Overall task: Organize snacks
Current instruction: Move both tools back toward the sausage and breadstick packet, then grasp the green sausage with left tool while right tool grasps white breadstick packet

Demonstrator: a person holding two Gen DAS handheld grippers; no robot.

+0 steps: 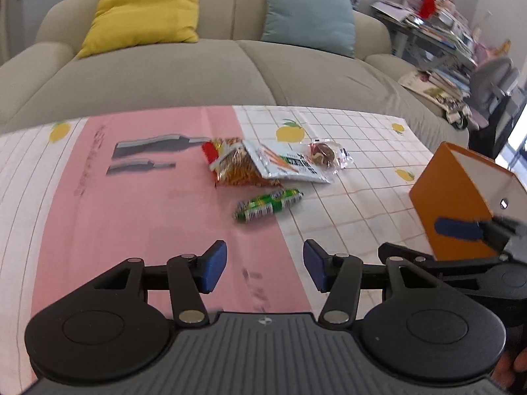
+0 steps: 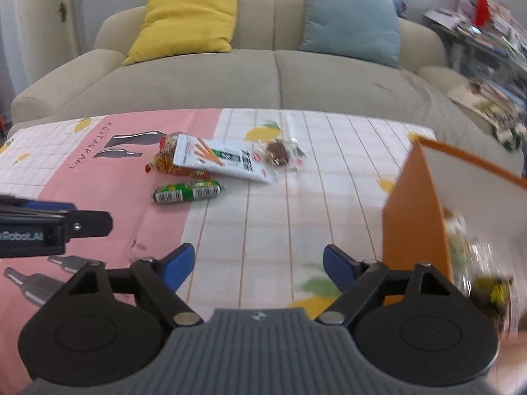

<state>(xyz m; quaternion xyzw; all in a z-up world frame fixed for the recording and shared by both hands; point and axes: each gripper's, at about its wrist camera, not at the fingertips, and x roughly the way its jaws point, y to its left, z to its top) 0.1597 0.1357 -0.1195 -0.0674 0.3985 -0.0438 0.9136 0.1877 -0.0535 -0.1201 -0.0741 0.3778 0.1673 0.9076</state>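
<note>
Snacks lie mid-table on a pink and white cloth: a green sausage stick point(image 1: 268, 204) point(image 2: 188, 192), a red-orange noodle pack point(image 1: 234, 164) point(image 2: 171, 159) under a white stick-snack packet point(image 1: 286, 163) point(image 2: 220, 159), and a clear-wrapped chocolate point(image 1: 324, 155) point(image 2: 278, 153). An orange box with a white inside point(image 1: 461, 197) point(image 2: 421, 217) stands at the right; blurred snacks point(image 2: 474, 263) sit in it. My left gripper point(image 1: 265, 268) is open and empty, near the table's front, short of the sausage. My right gripper point(image 2: 258, 266) is open and empty, just left of the box.
A beige sofa point(image 1: 197, 65) with a yellow cushion point(image 1: 145, 10) and a teal cushion point(image 1: 309, 13) stands behind the table. Cluttered shelves of books point(image 1: 441, 29) stand at the right. The left gripper's fingers point(image 2: 49, 222) show at the left of the right wrist view.
</note>
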